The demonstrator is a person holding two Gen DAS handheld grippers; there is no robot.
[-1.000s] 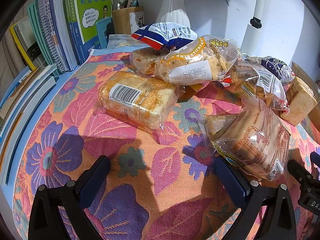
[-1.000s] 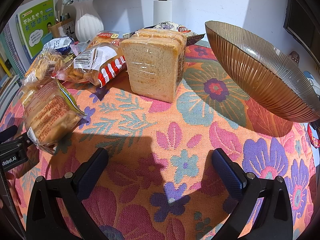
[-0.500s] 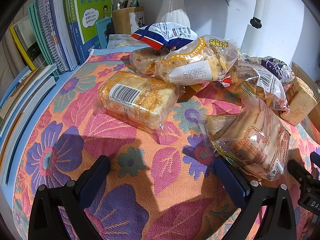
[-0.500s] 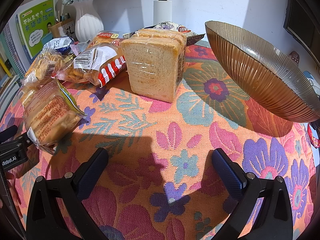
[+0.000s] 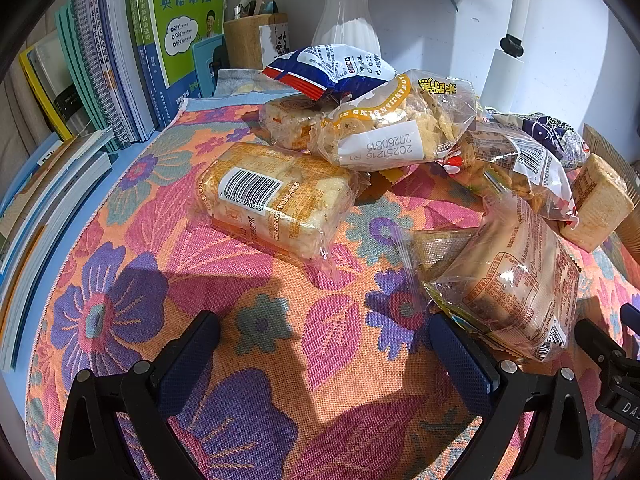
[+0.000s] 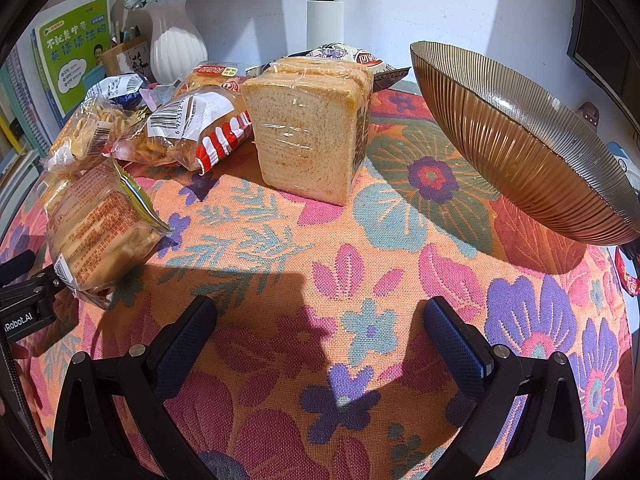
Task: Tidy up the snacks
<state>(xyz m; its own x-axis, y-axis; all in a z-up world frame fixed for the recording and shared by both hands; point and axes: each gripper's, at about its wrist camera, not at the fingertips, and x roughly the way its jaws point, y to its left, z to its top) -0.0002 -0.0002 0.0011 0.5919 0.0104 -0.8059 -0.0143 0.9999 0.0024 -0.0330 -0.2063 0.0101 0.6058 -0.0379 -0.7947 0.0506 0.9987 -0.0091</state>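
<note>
Several bagged snacks lie on a flowered tablecloth (image 5: 280, 360). In the left wrist view, an orange bread pack with a barcode (image 5: 276, 200) lies ahead, a clear snack bag (image 5: 388, 128) and a blue-white bag (image 5: 328, 68) behind it, and a wrapped bread pack (image 5: 508, 280) close by my right finger. My left gripper (image 5: 324, 332) is open and empty above the cloth. In the right wrist view, a wrapped sliced loaf (image 6: 312, 128) stands upright, a red-striped bag (image 6: 192, 132) left of it, and a ribbed amber bowl (image 6: 520, 140) at right. My right gripper (image 6: 320, 320) is open and empty.
Books (image 5: 120, 60) stand and lie along the left edge. A white vase (image 5: 346, 20) and a wooden pen holder (image 5: 256, 36) stand at the back, beside a white post (image 6: 326, 12). The left gripper's body (image 6: 20, 300) shows at the right view's left edge.
</note>
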